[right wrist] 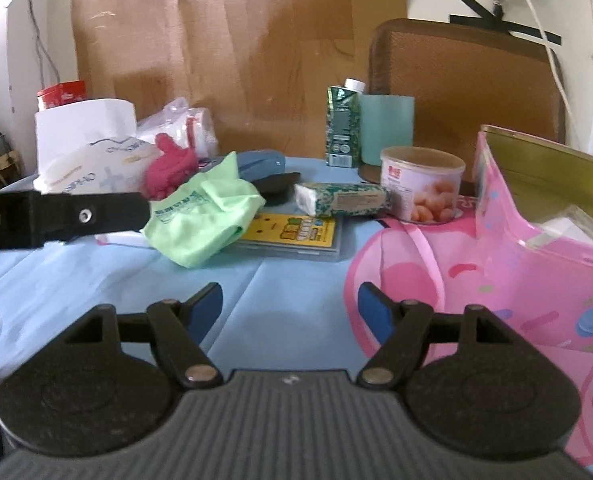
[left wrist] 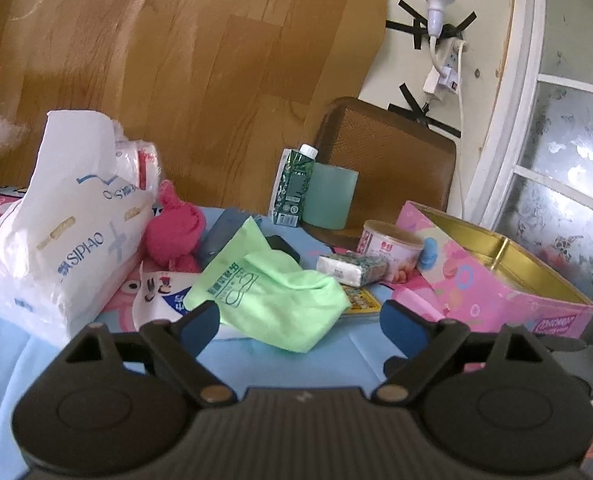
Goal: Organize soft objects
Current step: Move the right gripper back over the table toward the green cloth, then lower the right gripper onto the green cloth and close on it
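A crumpled light-green bag (left wrist: 264, 288) lies on the blue cloth just ahead of my left gripper (left wrist: 300, 320). The left jaws stand open to either side of its near edge, and the pads do not press it. Left of the bag are a dark-pink soft bundle (left wrist: 176, 232) and a big white tissue pack (left wrist: 64, 232). A small patterned tissue packet (left wrist: 352, 268) lies to the right. My right gripper (right wrist: 290, 304) is open over bare cloth with nothing between its fingers. The right wrist view shows the green bag (right wrist: 204, 216) farther ahead, with a left-gripper finger (right wrist: 128, 208) at its left edge.
An open pink tin box (right wrist: 536, 240) with a gold inside stands at the right. A pink-labelled can (right wrist: 420, 188), a green carton (right wrist: 342, 128) and a teal cylinder (right wrist: 386, 128) stand behind. A yellow booklet (right wrist: 292, 232) lies flat under the bag. A brown chair back (right wrist: 464, 92) rises beyond.
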The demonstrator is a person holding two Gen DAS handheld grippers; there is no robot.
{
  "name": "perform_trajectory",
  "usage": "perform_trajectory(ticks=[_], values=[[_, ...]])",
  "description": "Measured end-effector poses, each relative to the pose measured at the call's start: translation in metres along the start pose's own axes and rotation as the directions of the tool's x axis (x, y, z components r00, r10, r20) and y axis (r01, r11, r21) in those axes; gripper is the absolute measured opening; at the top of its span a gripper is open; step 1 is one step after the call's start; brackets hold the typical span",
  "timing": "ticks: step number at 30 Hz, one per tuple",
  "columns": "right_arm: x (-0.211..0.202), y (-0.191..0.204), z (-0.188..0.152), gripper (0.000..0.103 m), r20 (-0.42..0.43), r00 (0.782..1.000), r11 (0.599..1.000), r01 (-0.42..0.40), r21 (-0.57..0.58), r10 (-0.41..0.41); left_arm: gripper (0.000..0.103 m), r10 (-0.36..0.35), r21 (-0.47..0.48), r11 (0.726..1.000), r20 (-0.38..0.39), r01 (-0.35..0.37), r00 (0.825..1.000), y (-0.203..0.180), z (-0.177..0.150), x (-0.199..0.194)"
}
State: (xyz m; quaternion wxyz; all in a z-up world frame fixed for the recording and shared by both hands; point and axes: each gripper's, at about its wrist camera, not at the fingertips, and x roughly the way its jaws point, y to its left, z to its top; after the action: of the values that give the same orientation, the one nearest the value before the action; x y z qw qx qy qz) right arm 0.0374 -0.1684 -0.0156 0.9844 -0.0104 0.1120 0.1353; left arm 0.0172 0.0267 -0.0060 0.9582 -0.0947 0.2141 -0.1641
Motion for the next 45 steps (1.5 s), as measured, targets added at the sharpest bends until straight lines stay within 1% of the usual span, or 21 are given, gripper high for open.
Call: perform_trajectory(ticks=[6,10,17,23,24,26,27,28,31,33,35,39,41,45], values=[[0.006,0.007,0.003,0.077,-0.017,0.999,0.999,0.05,-0.015,-0.05,0.091,0.018,-0.046,0.999,-0.035,-0.02,0.999,0.008,0.0,0.005],[0.009,0.01,0.004,0.077,-0.015,0.999,0.999,0.044,-0.002,-0.044,0.091,0.022,-0.067,0.997,-0.041,-0.024,0.999,0.012,0.0,0.005],[0.013,0.02,0.006,0.077,-0.015,0.999,0.999,0.038,-0.018,-0.038,0.091,0.024,-0.087,0.996,-0.042,-0.027,0.999,0.016,0.0,0.005],[0.017,0.017,0.01,0.077,-0.013,0.999,0.999,0.04,0.02,-0.039,0.091,0.017,-0.108,0.994,-0.044,-0.022,0.999,0.019,0.0,0.005],[0.02,0.016,0.012,0.078,-0.013,0.999,0.999,0.039,0.025,-0.039,0.091,0.017,-0.109,0.994,-0.043,-0.021,0.999,0.019,0.0,0.005],[0.025,0.016,0.017,0.083,-0.007,0.999,0.999,0.036,0.031,-0.036,0.091,0.014,-0.111,0.994,-0.036,-0.018,0.999,0.019,0.0,0.004],[0.028,0.015,0.02,0.087,-0.001,0.999,0.999,0.032,0.037,-0.032,0.09,0.013,-0.112,0.994,-0.032,-0.017,0.999,0.02,0.0,0.003],[0.032,0.015,0.023,0.089,0.005,1.0,0.999,0.025,0.046,-0.025,0.091,0.022,-0.115,0.993,-0.025,-0.025,0.999,0.02,0.0,0.002],[0.044,0.011,0.033,0.09,0.007,1.0,0.996,0.02,0.083,-0.021,0.091,0.029,-0.146,0.989,-0.024,-0.032,0.999,0.025,0.001,0.003],[0.054,0.005,0.038,0.091,-0.015,1.0,0.992,0.018,0.123,-0.016,0.091,0.023,-0.168,0.985,-0.025,-0.027,0.999,0.029,0.002,0.003],[0.063,0.001,0.042,0.091,-0.038,0.999,0.988,0.012,0.155,-0.006,0.091,0.021,-0.171,0.985,-0.019,-0.024,1.0,0.03,0.002,0.002],[0.077,-0.004,0.046,0.09,-0.077,0.997,0.983,0.007,0.182,0.007,0.091,0.027,-0.158,0.987,-0.014,-0.029,1.0,0.027,0.002,0.002],[0.08,-0.005,0.047,0.089,-0.082,0.997,0.982,0.008,0.189,0.008,0.091,0.027,-0.158,0.987,-0.014,-0.028,1.0,0.028,0.001,0.002],[0.082,-0.004,0.047,0.083,-0.079,0.997,0.983,0.009,0.181,0.005,0.092,0.026,-0.16,0.987,-0.015,-0.028,1.0,0.028,0.002,0.002]])
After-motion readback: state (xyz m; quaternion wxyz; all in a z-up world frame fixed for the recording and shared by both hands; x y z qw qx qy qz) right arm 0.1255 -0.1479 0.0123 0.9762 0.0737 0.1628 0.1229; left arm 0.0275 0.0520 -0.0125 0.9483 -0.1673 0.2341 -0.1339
